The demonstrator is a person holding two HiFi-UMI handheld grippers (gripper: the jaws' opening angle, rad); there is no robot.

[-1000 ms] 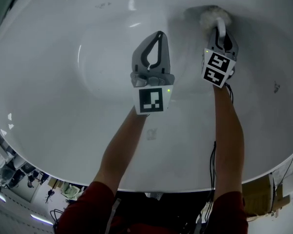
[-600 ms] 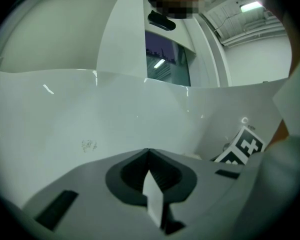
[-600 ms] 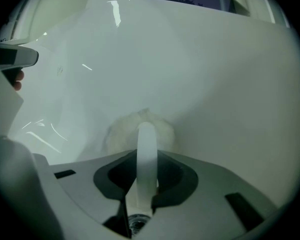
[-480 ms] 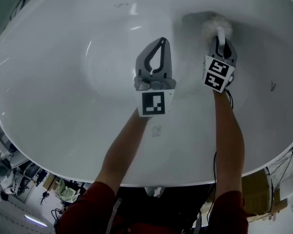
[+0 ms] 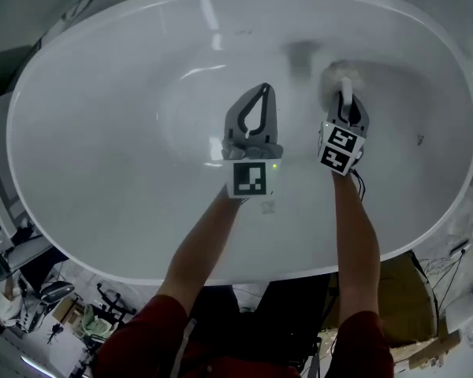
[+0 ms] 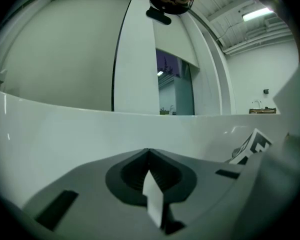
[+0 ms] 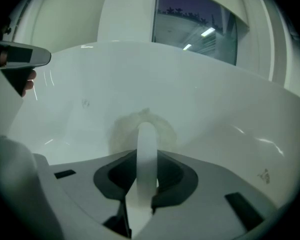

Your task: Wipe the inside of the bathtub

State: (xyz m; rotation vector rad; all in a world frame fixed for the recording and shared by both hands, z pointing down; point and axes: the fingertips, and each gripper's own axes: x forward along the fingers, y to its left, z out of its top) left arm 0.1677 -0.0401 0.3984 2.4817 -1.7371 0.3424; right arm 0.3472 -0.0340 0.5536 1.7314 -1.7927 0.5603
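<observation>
White gloss bathtub [image 5: 102, 172] looks hard and slippery. Inside it the left gripper [image 5: 261, 90] hovers, jaws pressed together, empty. The right gripper [image 5: 348, 110] clamps the stiff handle [image 7: 146, 149] of a seemingly soft, light scrubber [image 5: 340, 79], fluffy head against the tub wall

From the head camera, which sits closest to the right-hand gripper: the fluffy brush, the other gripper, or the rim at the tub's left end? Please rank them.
1. Fluffy brush: clamped in the right gripper, just ahead.
2. Left gripper: alongside, to its left.
3. Bathtub rim: far left end.
</observation>
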